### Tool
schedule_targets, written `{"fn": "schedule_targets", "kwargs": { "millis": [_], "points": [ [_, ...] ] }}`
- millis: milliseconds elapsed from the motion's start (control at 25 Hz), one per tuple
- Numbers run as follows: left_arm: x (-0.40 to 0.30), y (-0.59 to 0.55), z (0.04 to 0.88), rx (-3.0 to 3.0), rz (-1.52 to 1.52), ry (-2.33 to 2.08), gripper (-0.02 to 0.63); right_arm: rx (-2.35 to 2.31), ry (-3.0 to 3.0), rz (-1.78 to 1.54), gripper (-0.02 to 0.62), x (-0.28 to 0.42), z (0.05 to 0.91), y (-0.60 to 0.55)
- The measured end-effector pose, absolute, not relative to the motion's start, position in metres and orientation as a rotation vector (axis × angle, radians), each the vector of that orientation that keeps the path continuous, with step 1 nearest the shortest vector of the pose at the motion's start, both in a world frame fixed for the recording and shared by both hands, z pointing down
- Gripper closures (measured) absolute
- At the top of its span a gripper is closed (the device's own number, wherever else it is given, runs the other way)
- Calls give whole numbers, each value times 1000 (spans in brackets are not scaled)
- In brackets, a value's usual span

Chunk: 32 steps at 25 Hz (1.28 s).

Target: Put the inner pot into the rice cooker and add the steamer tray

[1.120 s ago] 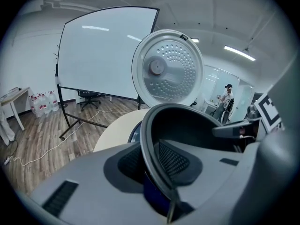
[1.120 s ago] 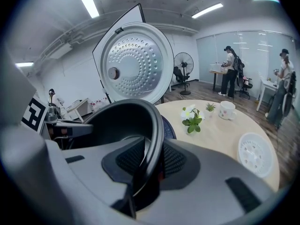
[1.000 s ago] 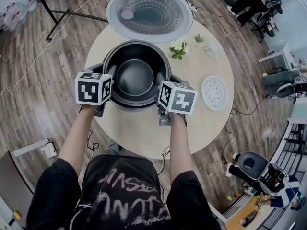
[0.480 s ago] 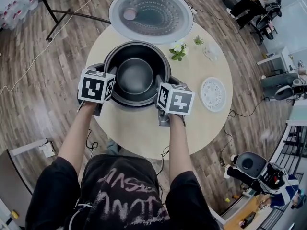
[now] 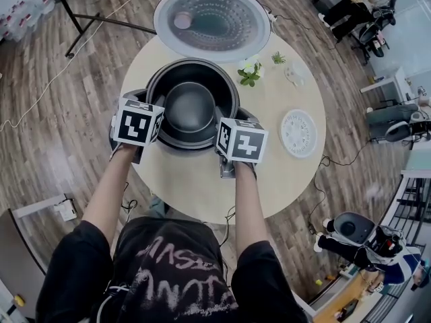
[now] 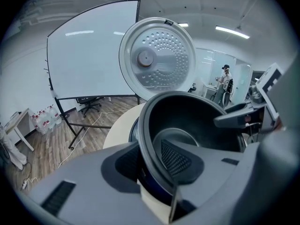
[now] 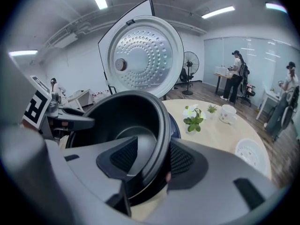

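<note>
The dark inner pot (image 5: pixel 188 106) sits inside the rice cooker (image 5: pixel 126 98), whose lid (image 5: pixel 212 19) stands open behind it. My left gripper (image 5: pixel 156 111) straddles the pot's left rim (image 6: pixel 149 149), one pad inside and one outside. Its jaws are opening and the pads look just clear of the rim. My right gripper (image 5: pixel 222 118) straddles the right rim (image 7: pixel 157 139) the same way. Those jaws are opening too, with a visible gap at the inner pad. The white perforated steamer tray (image 5: pixel 298 132) lies flat on the table to the right.
The round wooden table (image 5: pixel 202 180) also carries a small flower sprig (image 5: pixel 250 69) and a white cup (image 5: pixel 293 74) behind the steamer tray. A cable and metal stand legs (image 5: pixel 81 19) lie on the floor to the left. People stand far off in the room (image 7: pixel 236 74).
Both marker cubes have rolled slightly and drifted a little toward each other. The pot rests in the cooker as before.
</note>
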<state>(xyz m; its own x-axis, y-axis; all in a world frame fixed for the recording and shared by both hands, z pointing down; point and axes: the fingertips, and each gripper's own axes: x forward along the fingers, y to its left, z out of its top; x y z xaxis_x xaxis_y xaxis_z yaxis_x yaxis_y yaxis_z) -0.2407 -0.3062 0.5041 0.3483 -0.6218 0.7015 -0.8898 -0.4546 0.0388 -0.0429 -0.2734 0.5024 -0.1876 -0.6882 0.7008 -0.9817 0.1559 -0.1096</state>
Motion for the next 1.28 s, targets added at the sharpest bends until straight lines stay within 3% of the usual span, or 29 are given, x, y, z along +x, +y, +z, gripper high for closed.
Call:
{"fn": "schedule_targets", "kwargs": {
  "millis": [480, 760, 1280],
  "points": [
    [-236, -308, 505, 2192, 884, -1354, 449, 1625, -1919, 769, 393, -33, 505, -272],
    [-239, -307, 503, 2163, 858, -1401, 443, 1695, -1897, 760, 497, -20, 505, -271],
    [-248, -300, 499, 2188, 866, -1433, 454, 1690, -1947, 778, 494, -24, 501, -270]
  ]
}}
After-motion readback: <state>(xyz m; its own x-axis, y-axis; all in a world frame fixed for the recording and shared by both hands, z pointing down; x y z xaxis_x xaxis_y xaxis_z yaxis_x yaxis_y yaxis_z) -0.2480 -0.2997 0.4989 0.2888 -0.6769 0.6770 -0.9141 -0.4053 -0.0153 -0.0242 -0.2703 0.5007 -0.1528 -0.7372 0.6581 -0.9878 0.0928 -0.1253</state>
